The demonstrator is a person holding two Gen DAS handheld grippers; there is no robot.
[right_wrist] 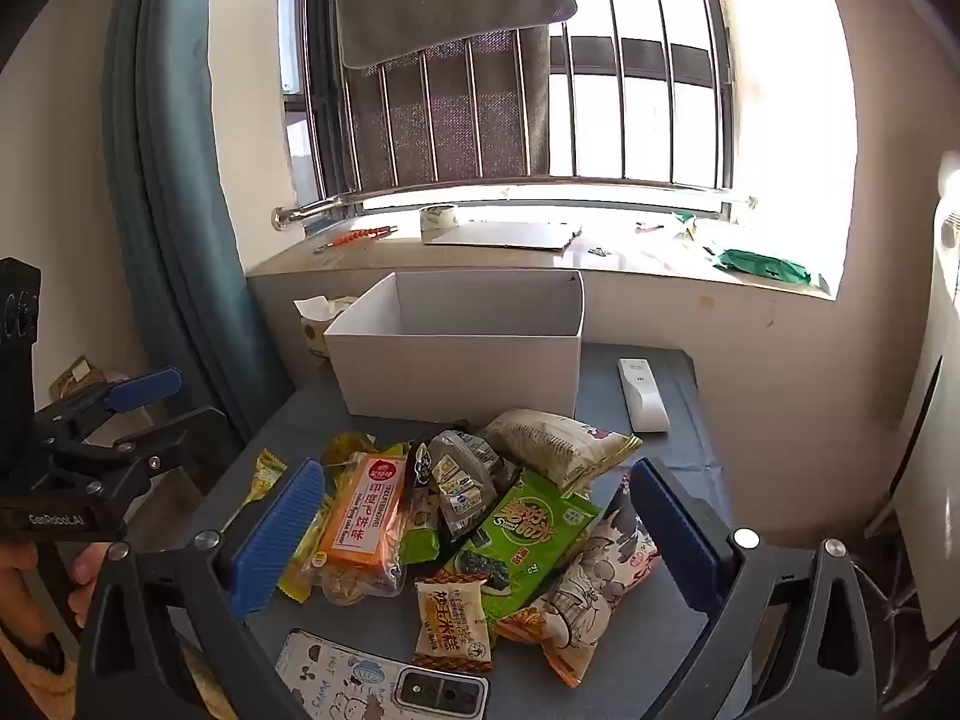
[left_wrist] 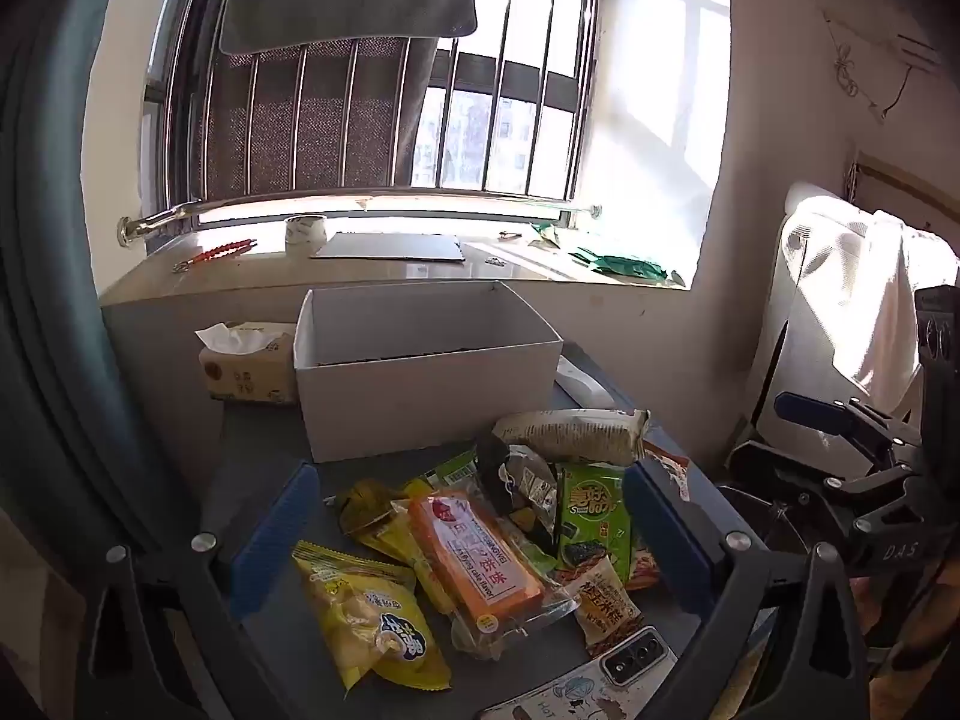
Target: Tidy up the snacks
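Note:
A pile of snack packets lies on the grey table (left_wrist: 258,456) in front of an open white box (left_wrist: 426,369), which also shows in the right wrist view (right_wrist: 462,360). In the pile are an orange cake pack (left_wrist: 474,552), a yellow chip bag (left_wrist: 372,624), a green seaweed pack (left_wrist: 591,516) and a beige noodle bag (left_wrist: 570,435). My left gripper (left_wrist: 474,534) is open above the pile, holding nothing. My right gripper (right_wrist: 480,531) is open above the same pile, over the green seaweed pack (right_wrist: 528,534) and orange pack (right_wrist: 360,525), holding nothing.
A phone in a cartoon case (right_wrist: 384,684) lies at the near table edge. A white remote (right_wrist: 642,393) lies right of the box, a tissue box (left_wrist: 246,366) left of it. The windowsill (left_wrist: 384,276) behind holds tape, a board and green bags. A teal curtain (right_wrist: 162,210) hangs left.

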